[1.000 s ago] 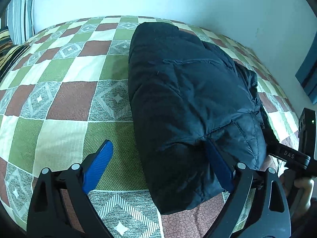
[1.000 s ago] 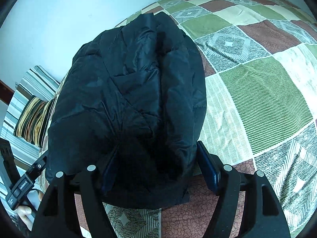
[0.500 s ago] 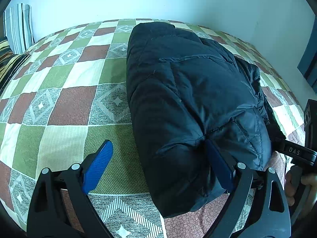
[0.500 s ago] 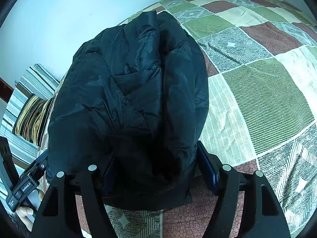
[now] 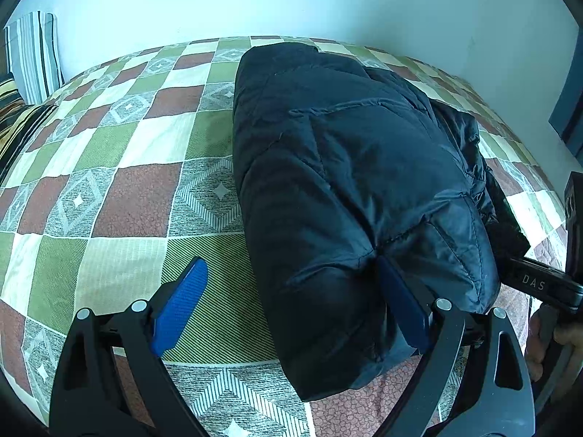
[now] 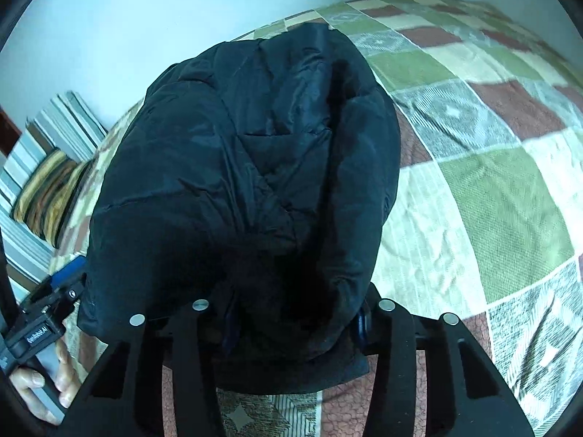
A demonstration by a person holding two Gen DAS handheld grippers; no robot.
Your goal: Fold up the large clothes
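A black puffer jacket [image 5: 349, 189] lies folded into a thick bundle on the checked bedspread [image 5: 127, 189]. My left gripper [image 5: 291, 302] is open; its right blue pad [image 5: 400, 302] presses into the jacket's near end, its left pad [image 5: 178, 306] is over the bedspread. In the right wrist view the jacket [image 6: 247, 174] fills the middle. My right gripper [image 6: 291, 327] has its jaws around the jacket's near end, with the pads buried in fabric. I cannot tell if it grips.
The bed meets a pale wall at the back. Striped pillows [image 5: 32, 58] stand at the far left, also in the right wrist view [image 6: 47, 167]. The right gripper's body [image 5: 539, 284] shows at the right edge of the left view.
Both grippers have risen and tilted, lifting the jacket's near end. In the right wrist view the jaws have drawn closer and the jacket covers the pads more.
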